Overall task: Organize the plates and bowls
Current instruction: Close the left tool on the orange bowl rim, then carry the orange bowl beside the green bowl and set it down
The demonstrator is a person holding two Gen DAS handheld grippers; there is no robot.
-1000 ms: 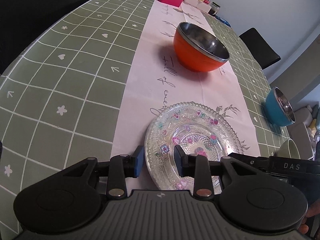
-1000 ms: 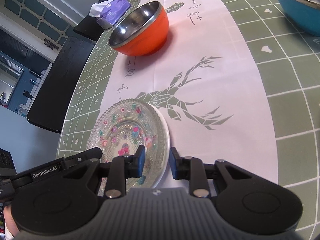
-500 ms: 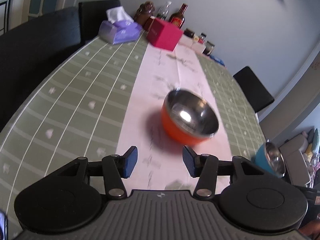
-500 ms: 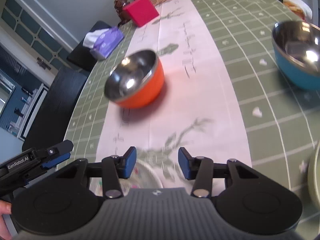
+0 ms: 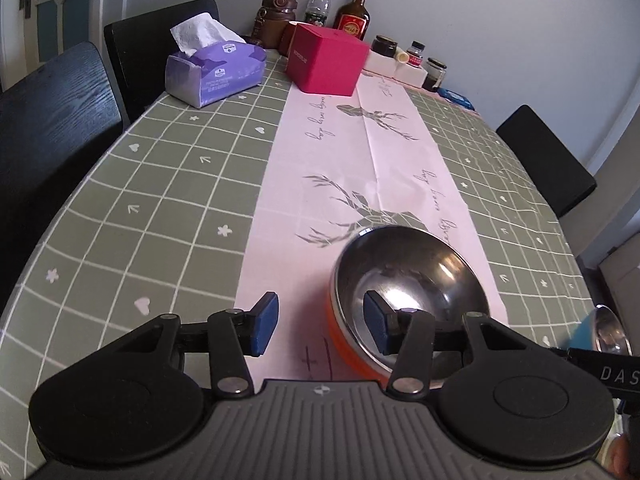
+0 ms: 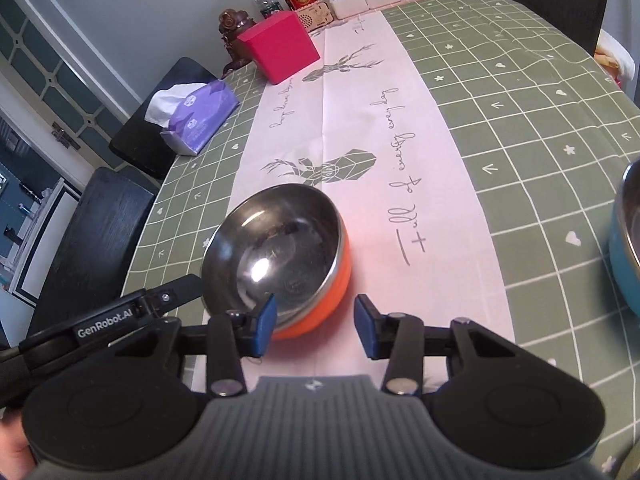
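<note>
An orange bowl with a steel inside (image 5: 404,280) stands on the pink runner. My left gripper (image 5: 320,330) is open; its right finger is over the bowl's near left rim, its left finger outside. In the right wrist view the same bowl (image 6: 276,252) sits just ahead. My right gripper (image 6: 314,328) is open, its left finger at the bowl's near right rim, its right finger over the runner. A blue steel-lined bowl (image 6: 626,240) stands at the right edge; it also shows in the left wrist view (image 5: 600,328). The glass plate is out of view.
A purple tissue box (image 5: 214,70), a red box (image 5: 326,62), bottles and jars (image 5: 352,12) stand at the table's far end. Black chairs (image 5: 52,120) line the left side, another (image 5: 548,160) the right. The green checked tablecloth (image 5: 160,184) covers the table.
Both grippers have let go of the glass plate, opened, and moved forward to the orange bowl. The plate has dropped out of view.
</note>
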